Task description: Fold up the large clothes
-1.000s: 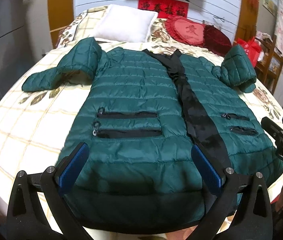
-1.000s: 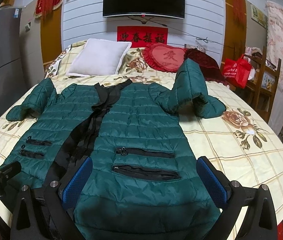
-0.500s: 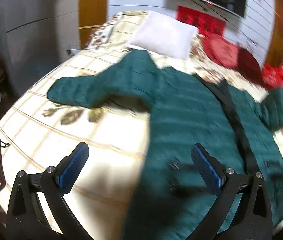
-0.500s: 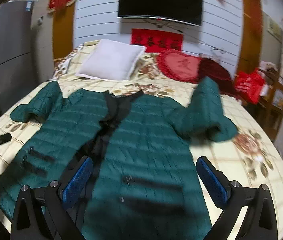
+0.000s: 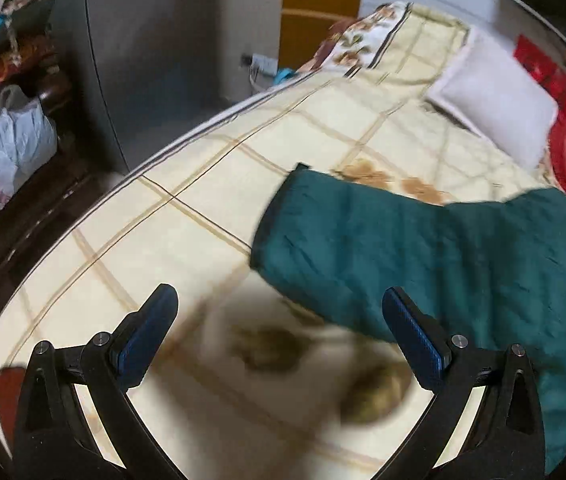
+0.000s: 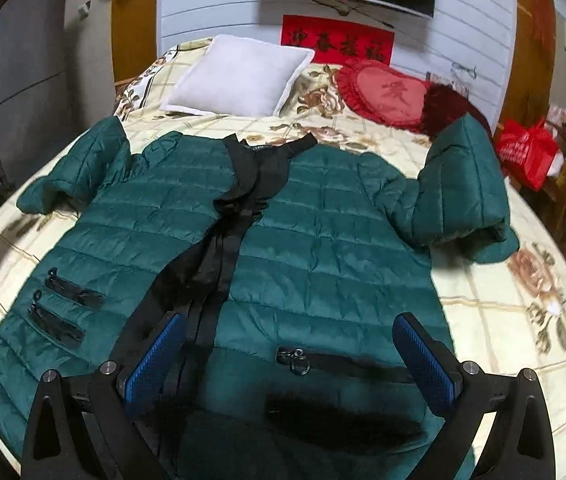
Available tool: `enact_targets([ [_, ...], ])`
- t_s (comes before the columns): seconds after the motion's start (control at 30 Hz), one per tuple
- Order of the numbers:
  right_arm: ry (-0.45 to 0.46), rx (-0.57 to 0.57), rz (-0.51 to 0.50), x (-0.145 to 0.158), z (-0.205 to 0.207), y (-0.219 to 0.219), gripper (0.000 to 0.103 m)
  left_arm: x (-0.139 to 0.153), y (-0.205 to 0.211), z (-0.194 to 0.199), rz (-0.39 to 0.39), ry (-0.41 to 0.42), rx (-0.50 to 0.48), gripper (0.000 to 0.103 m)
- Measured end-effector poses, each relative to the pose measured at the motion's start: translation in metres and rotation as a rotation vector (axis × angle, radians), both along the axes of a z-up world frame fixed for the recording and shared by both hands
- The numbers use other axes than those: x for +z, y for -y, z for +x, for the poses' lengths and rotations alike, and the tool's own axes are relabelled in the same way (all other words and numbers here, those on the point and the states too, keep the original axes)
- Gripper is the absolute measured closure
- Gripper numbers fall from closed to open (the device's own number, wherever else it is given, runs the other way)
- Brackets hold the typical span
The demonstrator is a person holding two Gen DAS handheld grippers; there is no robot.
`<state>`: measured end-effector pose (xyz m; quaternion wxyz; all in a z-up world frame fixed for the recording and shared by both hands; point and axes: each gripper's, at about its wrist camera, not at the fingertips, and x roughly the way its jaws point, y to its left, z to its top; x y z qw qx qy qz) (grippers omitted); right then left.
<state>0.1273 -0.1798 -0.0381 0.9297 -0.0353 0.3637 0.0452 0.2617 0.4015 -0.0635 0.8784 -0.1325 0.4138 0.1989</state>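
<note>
A dark green quilted jacket point(image 6: 323, 232) is spread front-up on the bed point(image 6: 523, 320), its collar toward 12 o'clock and its hem toward 6 o'clock. A black placket strip point(image 6: 219, 256) runs down its middle. Zipped pockets point(image 6: 63, 308) are seen at 8 o'clock and below the centre. The sleeve at 2 o'clock point(image 6: 463, 184) is folded back over itself; the other sleeve point(image 6: 83, 168) lies bent at 10 o'clock.

The right gripper point(image 6: 289, 364) is held above the lower part of the jacket with its blue-padded fingers point(image 6: 155, 360) spread wide and nothing between them.

In the left wrist view, which is blurred, the left gripper point(image 5: 281, 340) is held over the bed cover beside the sleeve cuff point(image 5: 283, 224), its fingers point(image 5: 415, 344) likewise apart and empty. A white pillow point(image 6: 239, 76) and a red heart cushion point(image 6: 387, 96) lie at the head of the bed.
</note>
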Motion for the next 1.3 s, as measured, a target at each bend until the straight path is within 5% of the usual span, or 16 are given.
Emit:
enact_targets([
  [0.13,-0.035,-0.009,0.034,-0.005,0.006,0.007,0.0,-0.019,-0.005,0.028,-0.026,-0.034,-0.044,0.001],
  [0.27,-0.069,-0.025,0.047,-0.012,0.011,0.015,0.0,-0.039,-0.004,0.052,-0.143,-0.061,-0.121,0.001],
  [0.37,-0.09,-0.033,0.061,-0.015,0.014,0.02,0.0,-0.038,-0.003,0.056,-0.137,-0.036,-0.099,0.002],
  [0.4,-0.093,-0.038,0.06,-0.016,0.015,0.021,0.0,-0.037,-0.004,0.055,-0.14,-0.024,-0.083,0.011],
  [0.47,-0.094,-0.043,0.055,-0.016,0.016,0.022,0.0,-0.035,-0.009,0.05,-0.169,0.018,-0.044,0.047],
  [0.5,-0.093,-0.045,0.055,-0.016,0.016,0.022,0.0,-0.035,-0.012,0.048,-0.206,0.025,-0.033,0.076],
  [0.53,-0.091,-0.046,0.055,-0.015,0.016,0.022,0.0,-0.034,-0.013,0.045,-0.238,0.032,-0.028,0.081],
  [0.63,-0.073,-0.046,0.044,-0.012,0.014,0.02,0.0,-0.014,-0.009,0.026,-0.152,0.075,0.024,0.084],
  [0.8,-0.055,-0.059,0.036,-0.007,0.009,0.024,0.0,0.02,-0.039,-0.024,-0.064,0.118,0.254,0.085],
  [0.9,-0.047,-0.07,0.035,-0.005,0.005,0.029,0.0,0.039,-0.042,-0.044,-0.063,0.123,0.245,0.085],
  [1.1,-0.045,-0.099,0.048,-0.004,-0.005,0.048,0.0,0.08,0.035,-0.053,-0.053,0.211,0.041,0.085],
  [1.3,-0.067,-0.112,0.031,-0.009,-0.017,0.063,0.0,0.116,0.197,-0.045,-0.124,0.305,-0.336,0.085],
])
